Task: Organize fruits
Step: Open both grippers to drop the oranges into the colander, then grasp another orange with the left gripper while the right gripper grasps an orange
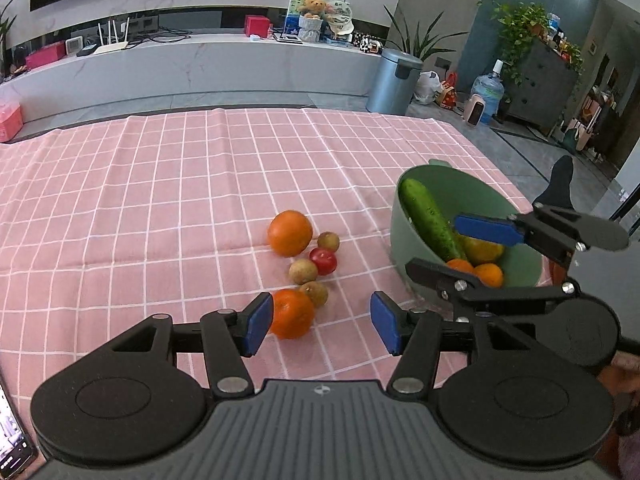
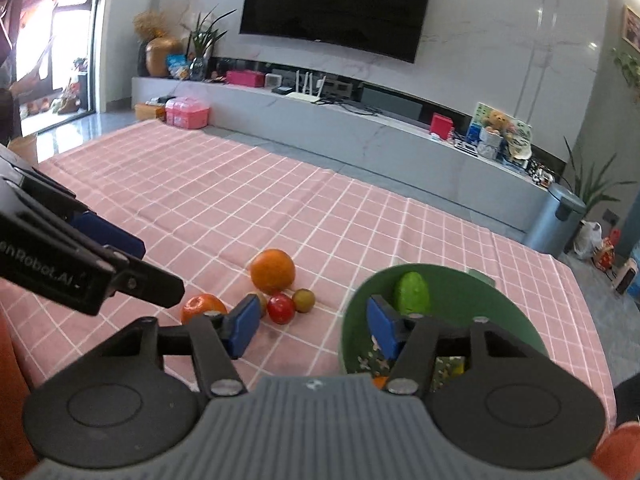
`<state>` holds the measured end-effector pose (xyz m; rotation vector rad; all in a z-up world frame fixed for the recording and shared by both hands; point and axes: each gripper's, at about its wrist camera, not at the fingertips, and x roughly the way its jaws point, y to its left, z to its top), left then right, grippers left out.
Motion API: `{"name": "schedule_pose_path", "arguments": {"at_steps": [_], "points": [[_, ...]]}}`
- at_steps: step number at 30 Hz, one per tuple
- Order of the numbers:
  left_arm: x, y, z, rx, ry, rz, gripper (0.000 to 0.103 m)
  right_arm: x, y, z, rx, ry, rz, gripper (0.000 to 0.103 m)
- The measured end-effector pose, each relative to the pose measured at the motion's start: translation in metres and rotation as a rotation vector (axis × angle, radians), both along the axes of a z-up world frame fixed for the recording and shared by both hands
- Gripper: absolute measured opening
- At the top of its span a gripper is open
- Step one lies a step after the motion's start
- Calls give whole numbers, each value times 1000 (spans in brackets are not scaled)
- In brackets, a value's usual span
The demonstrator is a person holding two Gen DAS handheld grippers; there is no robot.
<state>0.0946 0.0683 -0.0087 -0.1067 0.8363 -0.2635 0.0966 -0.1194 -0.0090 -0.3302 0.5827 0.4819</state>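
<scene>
On the pink checked cloth (image 1: 160, 200) lie two oranges, a larger far one (image 1: 289, 233) and a nearer one (image 1: 291, 313), a red tomato (image 1: 323, 261) and three small brown fruits (image 1: 303, 271). A green bowl (image 1: 516, 276) at the right holds a cucumber (image 1: 430, 218), small oranges (image 1: 489, 275) and a yellow fruit. My left gripper (image 1: 320, 322) is open, its left pad beside the near orange. My right gripper (image 2: 310, 324) is open and empty, hovering over the bowl's (image 2: 448, 280) left rim; it also shows in the left wrist view (image 1: 472, 248).
The table's far edge drops to a grey floor with a long TV bench (image 1: 200, 60), a metal bin (image 1: 394, 80) and a water bottle (image 1: 486, 94). A phone (image 1: 12, 452) lies at the near left. Pink boxes (image 2: 187, 112) stand beyond the table.
</scene>
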Motion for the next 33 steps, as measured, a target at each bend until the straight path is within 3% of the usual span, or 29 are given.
{"name": "schedule_pose_path", "arguments": {"at_steps": [11, 21, 25, 28, 33], "points": [[6, 3, -34, 23, 44, -18, 70, 19, 8, -7, -61, -11, 79, 47], [33, 6, -65, -22, 110, 11, 70, 34, 21, -17, -76, 3, 123, 47], [40, 7, -71, -32, 121, 26, 62, 40, 27, -23, -82, 15, 138, 47], [41, 11, -73, -53, 119, 41, 51, 45, 32, -26, -84, 20, 147, 47], [39, 21, -71, -80, 114, 82, 48, 54, 43, -29, -84, 30, 159, 47]]}}
